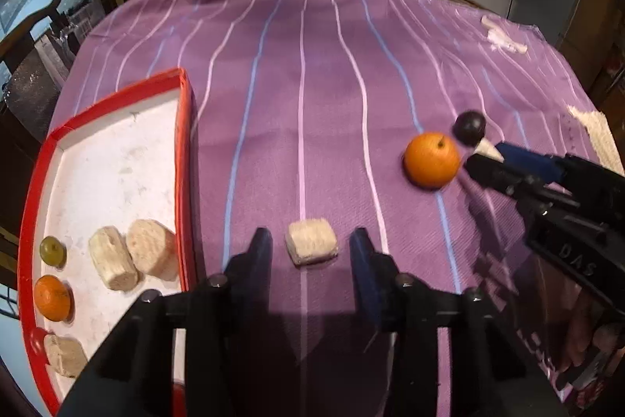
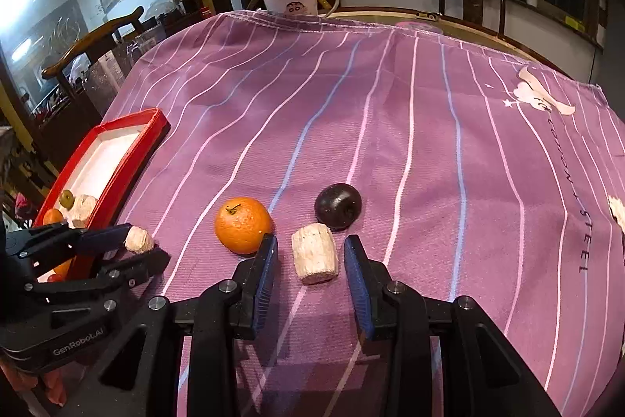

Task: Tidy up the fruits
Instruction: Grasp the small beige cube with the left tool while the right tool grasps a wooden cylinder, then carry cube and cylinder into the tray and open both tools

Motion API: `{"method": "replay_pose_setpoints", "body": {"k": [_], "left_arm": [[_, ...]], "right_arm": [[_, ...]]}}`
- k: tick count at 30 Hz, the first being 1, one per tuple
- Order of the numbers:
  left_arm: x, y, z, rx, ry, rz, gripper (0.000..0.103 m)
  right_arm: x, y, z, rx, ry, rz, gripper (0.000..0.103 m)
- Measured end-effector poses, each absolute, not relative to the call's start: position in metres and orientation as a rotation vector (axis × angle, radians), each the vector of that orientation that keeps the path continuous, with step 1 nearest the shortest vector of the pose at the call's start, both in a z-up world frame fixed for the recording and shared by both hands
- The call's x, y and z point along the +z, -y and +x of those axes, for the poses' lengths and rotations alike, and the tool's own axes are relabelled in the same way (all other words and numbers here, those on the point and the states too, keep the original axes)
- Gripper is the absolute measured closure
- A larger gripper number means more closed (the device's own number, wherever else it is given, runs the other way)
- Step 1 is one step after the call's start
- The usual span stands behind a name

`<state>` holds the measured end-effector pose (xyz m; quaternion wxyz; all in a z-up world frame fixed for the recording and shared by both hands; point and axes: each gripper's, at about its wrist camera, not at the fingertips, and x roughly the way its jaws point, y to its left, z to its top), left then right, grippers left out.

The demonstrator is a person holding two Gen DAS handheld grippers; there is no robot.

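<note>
The left gripper (image 1: pixel 310 241) has its jaws spread around a pale chunk (image 1: pixel 311 240) on the purple cloth (image 1: pixel 312 85), just beside the red tray (image 1: pixel 186 159). The right gripper (image 2: pixel 310 253) likewise straddles another chunk (image 2: pixel 315 253), unpinched. An orange (image 2: pixel 242 224) and a dark plum (image 2: pixel 338 205) lie near it. The tray's near end is cut off; open cloth lies beyond toward the mug (image 2: pixel 291 0) at the bench's far edge.

Dim warm indoor light; bright window glare upper left; strong fisheye bending edges; slight motion blur.
</note>
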<state>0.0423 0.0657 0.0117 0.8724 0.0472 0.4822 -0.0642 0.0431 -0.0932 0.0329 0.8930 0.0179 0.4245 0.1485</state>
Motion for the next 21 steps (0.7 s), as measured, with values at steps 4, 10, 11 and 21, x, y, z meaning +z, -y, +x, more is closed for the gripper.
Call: {"method": "replay_pose_setpoints", "body": {"k": [4, 10, 11, 21], "left_arm": [[0.014, -0.064, 0.039, -0.143, -0.999, 0.104, 0.077], [0.027, -0.072, 0.025, -0.148, -0.959, 0.063, 0.077], [0.03, -0.073, 0.022, -0.146, -0.949, 0.059, 0.077], [0.068, -0.115, -0.028, -0.081, -0.844, -0.02, 0.077]], "right_arm": [[0.029, 0.091, 0.044, 0.303, -0.881, 0.024, 0.067], [0.032, 0.102, 0.041, 0.307, -0.885, 0.08, 0.077], [0.033, 0.103, 0.04, 0.307, -0.883, 0.082, 0.077], [0.059, 0.106, 0.016, 0.323, -0.846, 0.119, 0.077]]}}
